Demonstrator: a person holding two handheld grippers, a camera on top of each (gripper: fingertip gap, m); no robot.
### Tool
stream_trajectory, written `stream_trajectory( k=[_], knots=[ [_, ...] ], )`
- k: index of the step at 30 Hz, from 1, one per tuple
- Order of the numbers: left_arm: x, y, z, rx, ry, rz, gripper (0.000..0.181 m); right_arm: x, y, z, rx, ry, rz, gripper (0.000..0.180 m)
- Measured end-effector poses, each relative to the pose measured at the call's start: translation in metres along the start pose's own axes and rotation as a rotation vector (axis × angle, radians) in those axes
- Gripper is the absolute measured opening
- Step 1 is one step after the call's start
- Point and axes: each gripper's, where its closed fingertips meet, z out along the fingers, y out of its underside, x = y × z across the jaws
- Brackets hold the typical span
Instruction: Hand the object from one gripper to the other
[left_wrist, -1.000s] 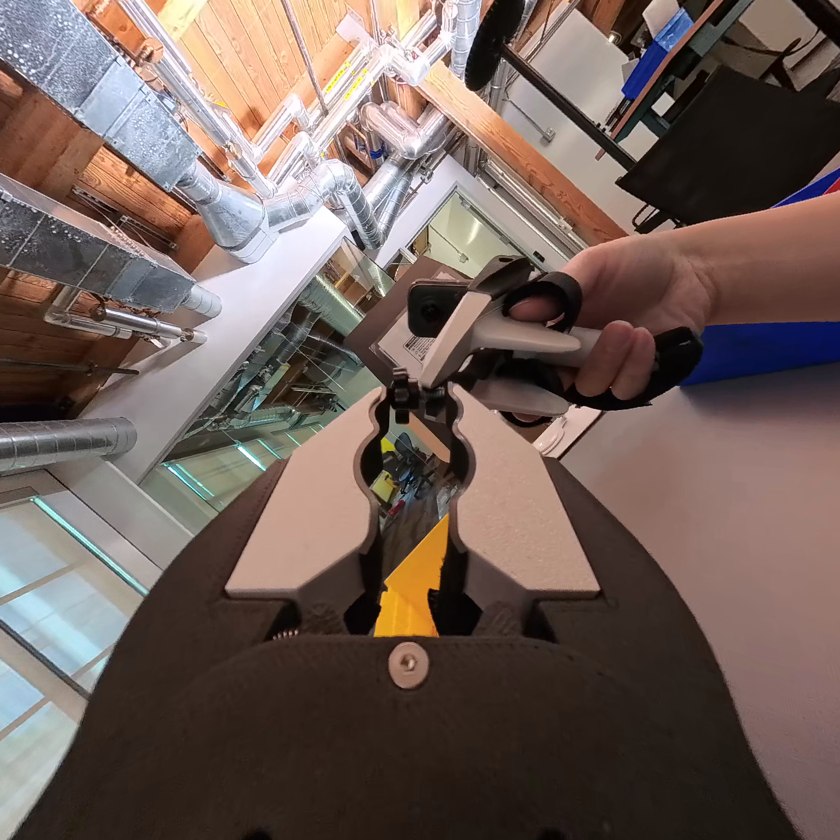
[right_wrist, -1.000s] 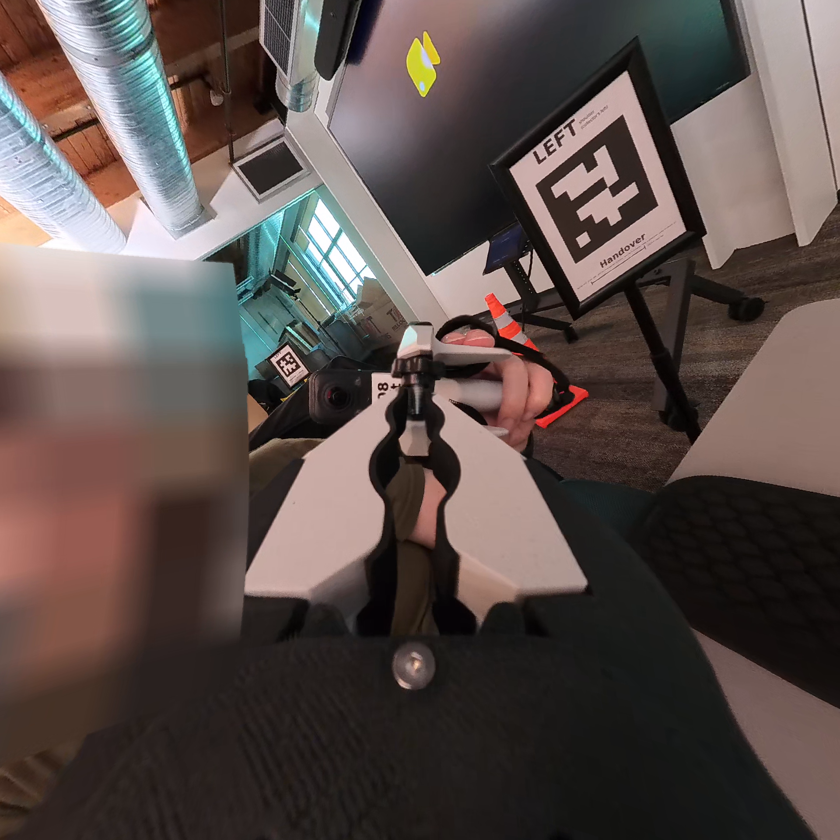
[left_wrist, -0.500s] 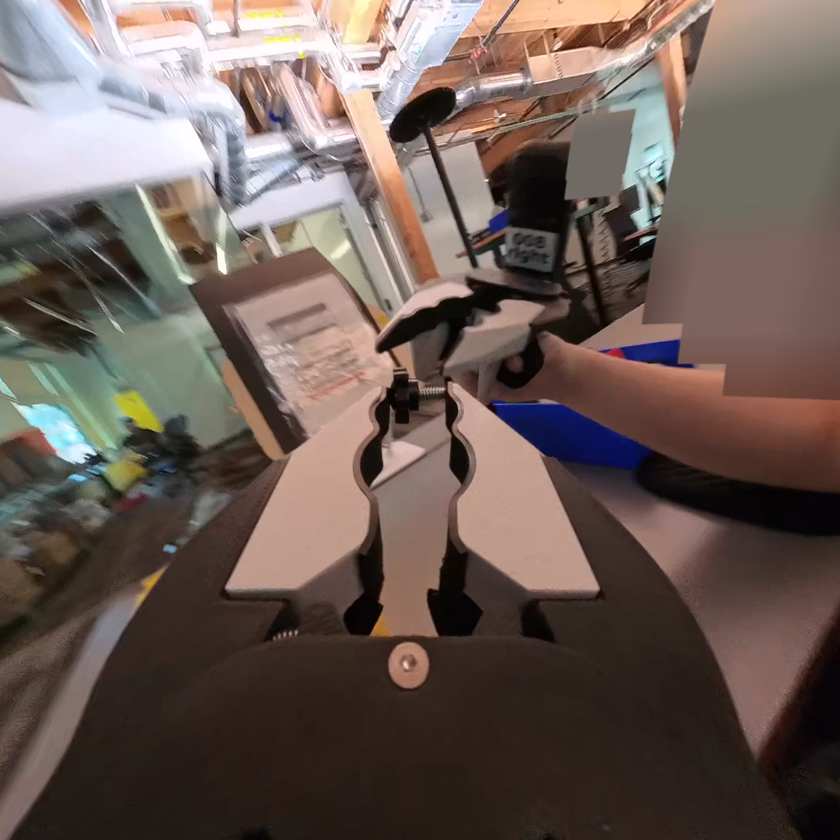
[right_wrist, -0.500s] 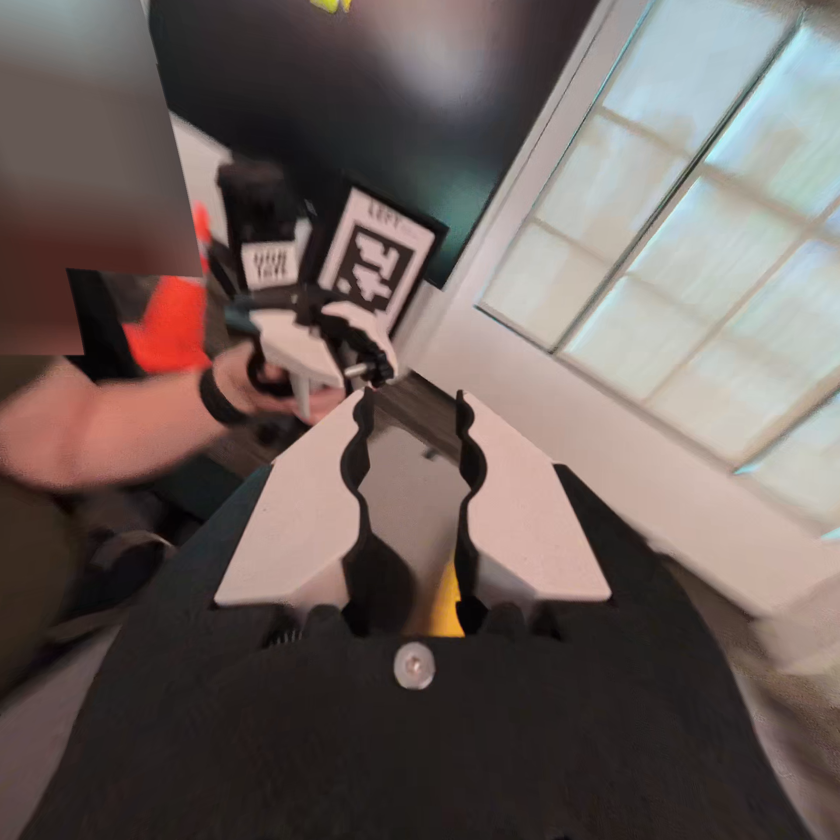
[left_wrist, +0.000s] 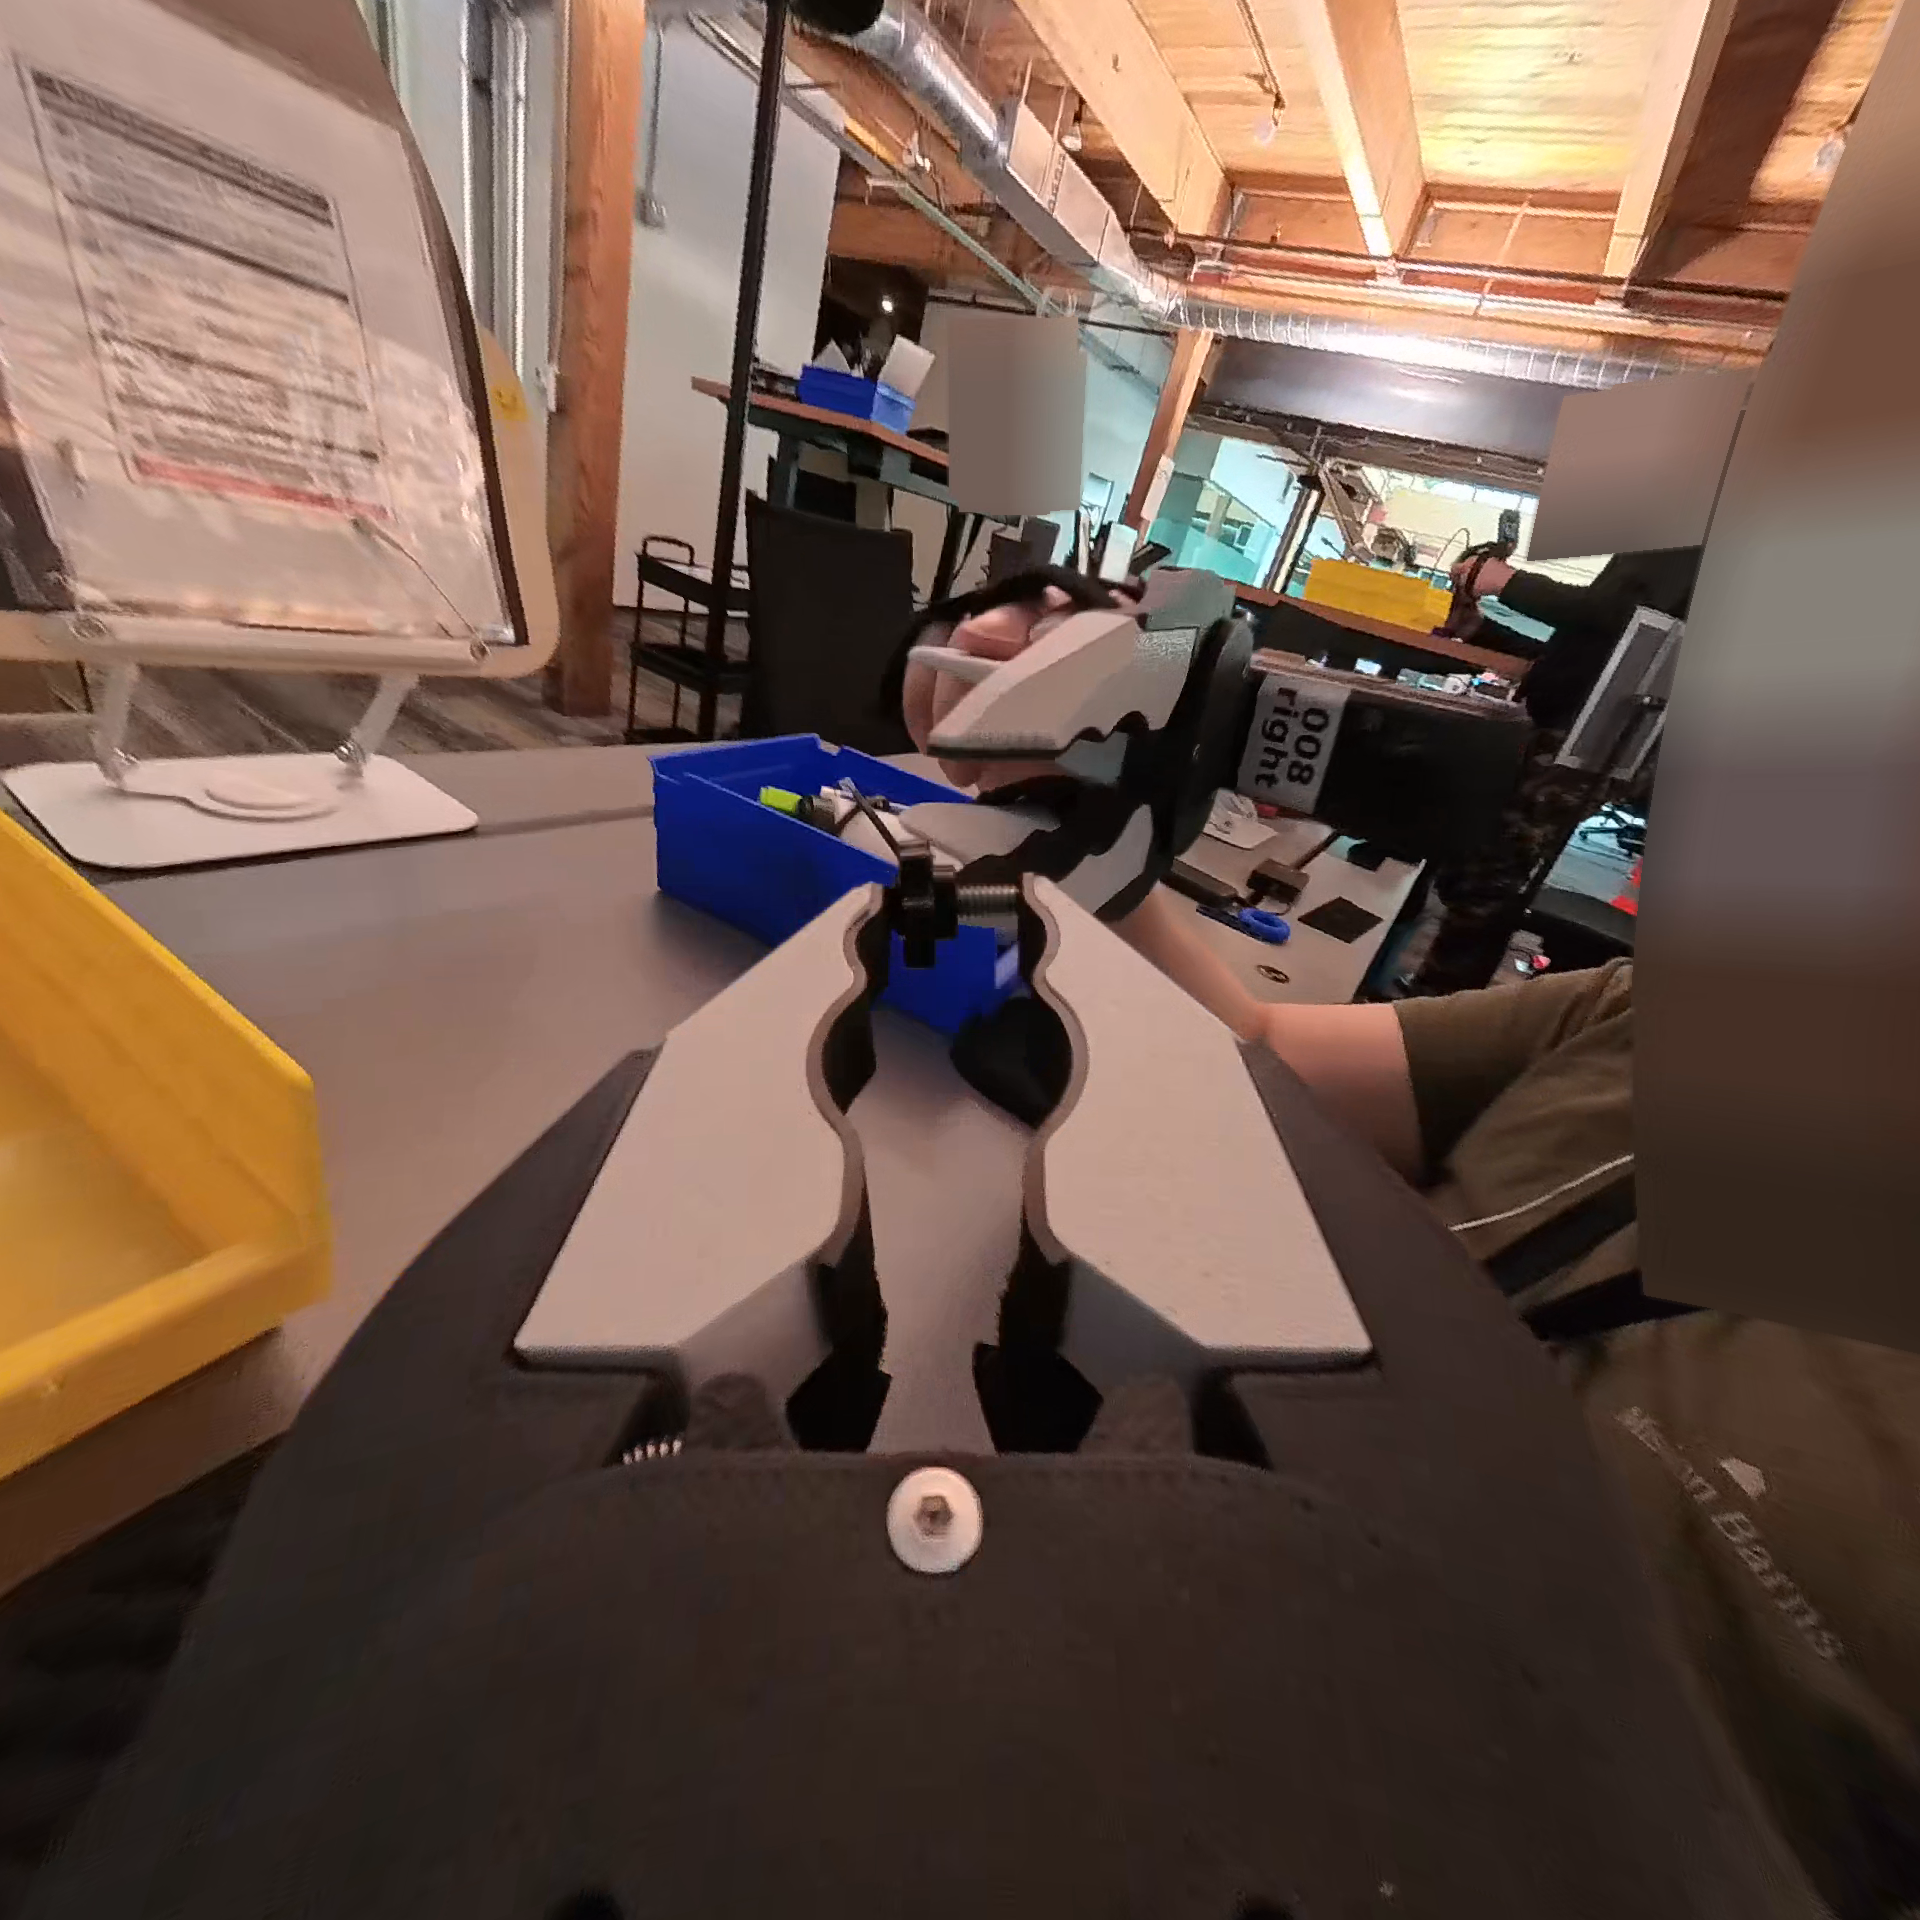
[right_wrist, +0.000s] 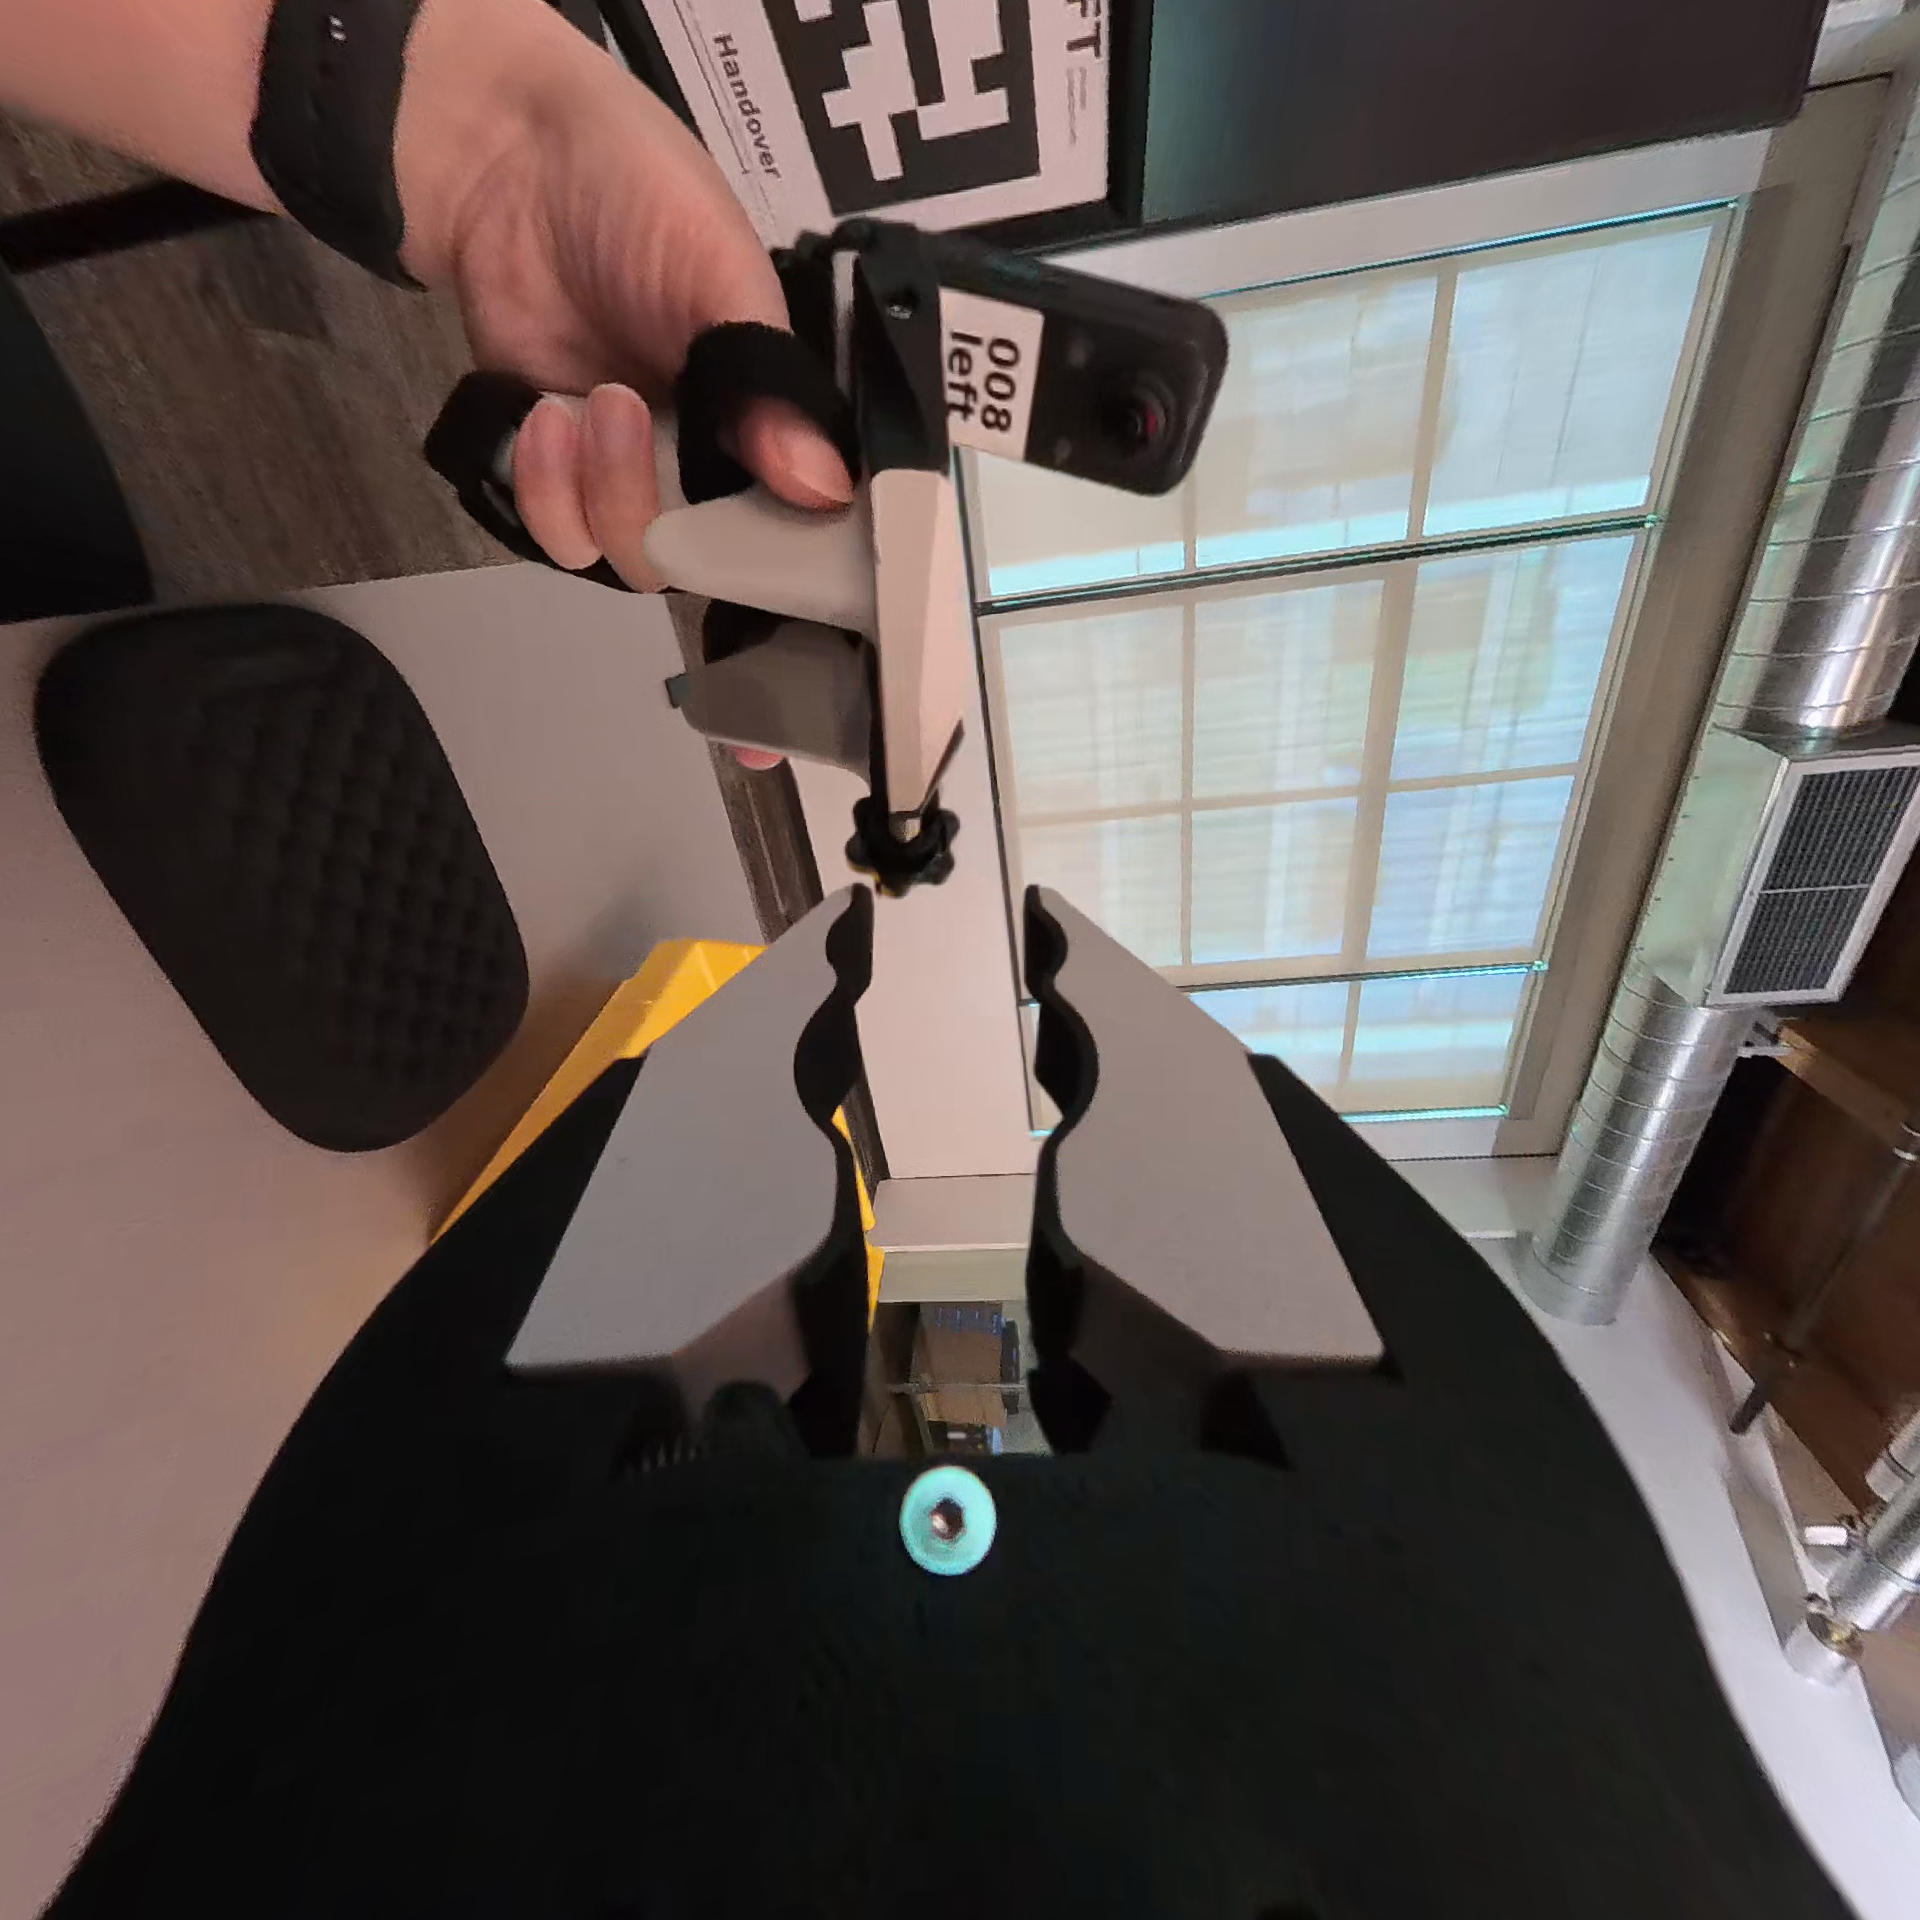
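While both tools hang above the grey table (left_wrist: 468, 956), the items read as follows.

1. Left gripper (left_wrist: 956, 902): grey fingers with black wavy pads, clenched on item 2 at the very tips. A person's hand (right_wrist: 582, 270) with a black wrist strap works its handle. The camera body carries a white label (right_wrist: 992, 384) with black printed characters.

2. Knob screw (left_wrist: 920, 920): black star-shaped knob on a short threaded metal shaft. It lies crosswise between the left gripper's fingertips, knob outside one finger, thread bridging the gap. It is off the table, in the air over the near side of the blue bin.

3. Right gripper (right_wrist: 945, 904): same make, fingers released with a clear gap and nothing between them. The knob sits just beyond one fingertip, apart from it. Its camera also bears a white printed label (left_wrist: 1294, 748).

4. Blue bin (left_wrist: 748, 831): toward the table's far edge, holding small mixed parts, too small to itemise.

5. Yellow bin (left_wrist: 125, 1143): at the table's left edge.

6. Sheet stand (left_wrist: 208, 364): white base at the far left corner, clear holder with a printed page, blurred.

7. Black textured pad (right_wrist: 270, 873): lying flat on the table.

8. Framed sign (right_wrist: 935, 94): white, black block pattern with printed lettering, behind the left gripper.
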Motion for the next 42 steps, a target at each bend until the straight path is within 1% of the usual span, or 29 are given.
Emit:
stream_trajectory(
  k=[5, 11, 13, 17, 22, 25, 27, 30, 32, 33, 35, 37, 38, 40, 42],
  knots=[
    [-0.002, 0.008, 0.003, -0.036, -0.001, -0.005, 0.022, -0.015, 0.001, 0.004, -0.03, -0.094, 0.015, 0.026],
    [-0.003, 0.016, 0.005, -0.075, -0.013, 0.001, 0.022, -0.025, 0.004, 0.008, -0.096, -0.134, -0.051, 0.021],
    [-0.004, 0.018, 0.005, -0.084, -0.02, 0.001, 0.022, -0.026, 0.008, 0.01, -0.134, -0.138, -0.078, 0.016],
    [-0.006, 0.021, 0.006, -0.096, -0.027, -0.006, 0.022, -0.03, 0.01, 0.011, -0.171, -0.158, -0.103, 0.015],
    [-0.004, 0.013, 0.005, -0.05, -0.018, 0.005, 0.022, -0.024, 0.008, 0.012, -0.156, -0.12, -0.086, 0.015],
    [-0.003, -0.001, 0.003, 0.026, -0.041, 0.05, 0.046, -0.014, 0.01, 0.012, -0.155, -0.068, -0.056, 0.015],
    [-0.006, -0.011, 0.0, 0.073, -0.089, 0.107, 0.061, -0.003, 0.011, 0.012, -0.144, -0.017, -0.004, 0.015],
    [-0.017, -0.026, -0.008, 0.137, -0.239, 0.294, 0.069, 0.023, 0.019, 0.01, -0.12, 0.095, 0.193, 0.015],
    [-0.027, -0.034, -0.014, 0.147, -0.399, 0.483, 0.069, 0.041, 0.027, 0.006, -0.081, 0.16, 0.415, 0.015],
    [-0.031, -0.035, -0.016, 0.135, -0.477, 0.578, 0.069, 0.044, 0.03, 0.007, -0.053, 0.146, 0.554, 0.014],
    [-0.033, -0.035, -0.014, 0.09, -0.579, 0.739, 0.069, 0.041, 0.026, 0.009, 0.039, 0.044, 0.827, 0.015],
    [-0.032, -0.029, -0.006, 0.031, -0.633, 0.881, 0.07, 0.032, 0.017, 0.011, 0.114, -0.108, 1.06, 0.015],
    [-0.032, -0.029, -0.004, 0.014, -0.664, 0.955, 0.068, 0.029, 0.013, 0.011, 0.141, -0.17, 1.152, 0.015],
    [-0.03, -0.03, -0.002, -0.009, -0.746, 1.125, 0.055, 0.023, 0.004, 0.009, 0.196, -0.291, 1.288, 0.015],
    [-0.026, -0.033, -0.002, -0.033, -0.841, 1.311, 0.05, 0.024, 0.0, 0.006, 0.251, -0.356, 1.409, 0.014]
  ],
)
